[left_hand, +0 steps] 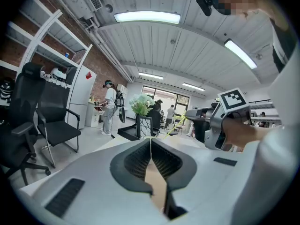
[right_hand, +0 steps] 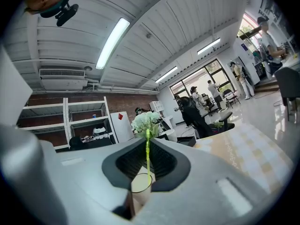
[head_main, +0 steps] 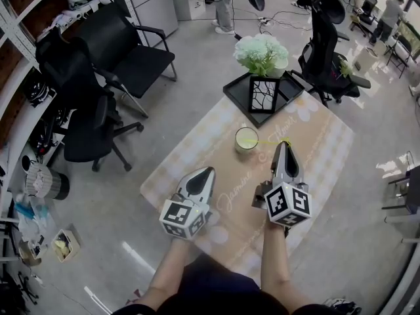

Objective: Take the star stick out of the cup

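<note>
A pale cup (head_main: 247,138) stands on the patterned tablecloth (head_main: 315,156) near the table's middle. A thin yellow-green star stick (head_main: 266,142) leans out of it to the right. My right gripper (head_main: 284,143) is shut on the stick beside the cup. In the right gripper view the stick (right_hand: 147,156) runs upright between the closed jaws of my right gripper (right_hand: 147,142), with the cup (right_hand: 140,184) just below. My left gripper (head_main: 210,170) hovers left of and nearer than the cup, shut and empty. Its own view shows my left gripper (left_hand: 151,142) with jaws together and the stick (left_hand: 172,126) beyond.
A black tray (head_main: 239,94) at the table's far end carries a white flower bunch (head_main: 261,52) and a picture frame (head_main: 264,95). Black office chairs (head_main: 125,51) stand to the left, another chair (head_main: 328,58) at the far right. A person (head_main: 223,5) stands at the back.
</note>
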Demonstrator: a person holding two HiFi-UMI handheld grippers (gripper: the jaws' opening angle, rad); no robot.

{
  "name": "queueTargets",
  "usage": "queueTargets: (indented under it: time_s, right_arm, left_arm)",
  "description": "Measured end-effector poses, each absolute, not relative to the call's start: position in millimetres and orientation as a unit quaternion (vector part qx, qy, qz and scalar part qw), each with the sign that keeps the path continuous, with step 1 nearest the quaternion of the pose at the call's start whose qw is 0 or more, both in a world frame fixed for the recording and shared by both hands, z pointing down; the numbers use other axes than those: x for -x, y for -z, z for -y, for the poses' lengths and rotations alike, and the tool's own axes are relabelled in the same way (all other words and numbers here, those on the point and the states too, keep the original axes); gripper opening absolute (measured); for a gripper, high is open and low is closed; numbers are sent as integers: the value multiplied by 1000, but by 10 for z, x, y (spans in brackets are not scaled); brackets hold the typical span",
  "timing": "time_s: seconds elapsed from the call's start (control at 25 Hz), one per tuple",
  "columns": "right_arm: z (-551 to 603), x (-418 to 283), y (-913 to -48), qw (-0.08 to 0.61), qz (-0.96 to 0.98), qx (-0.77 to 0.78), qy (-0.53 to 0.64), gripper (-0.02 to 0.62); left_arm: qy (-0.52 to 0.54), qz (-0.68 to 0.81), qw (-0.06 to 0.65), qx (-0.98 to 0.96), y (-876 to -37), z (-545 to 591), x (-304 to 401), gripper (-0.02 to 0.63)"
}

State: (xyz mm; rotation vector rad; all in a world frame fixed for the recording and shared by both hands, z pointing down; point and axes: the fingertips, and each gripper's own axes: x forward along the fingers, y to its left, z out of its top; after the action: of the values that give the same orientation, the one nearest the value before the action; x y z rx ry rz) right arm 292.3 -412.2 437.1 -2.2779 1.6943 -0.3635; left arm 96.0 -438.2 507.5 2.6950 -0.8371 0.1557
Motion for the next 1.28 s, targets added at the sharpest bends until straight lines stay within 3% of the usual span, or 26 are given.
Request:
queueTargets:
  time_s: [1.28]
  right_arm:
    - [3768, -2718, -3671, 157, -593, 787, 61, 15]
  left_arm:
    - [-9, 309, 125, -943, -4569, 4245, -610, 12]
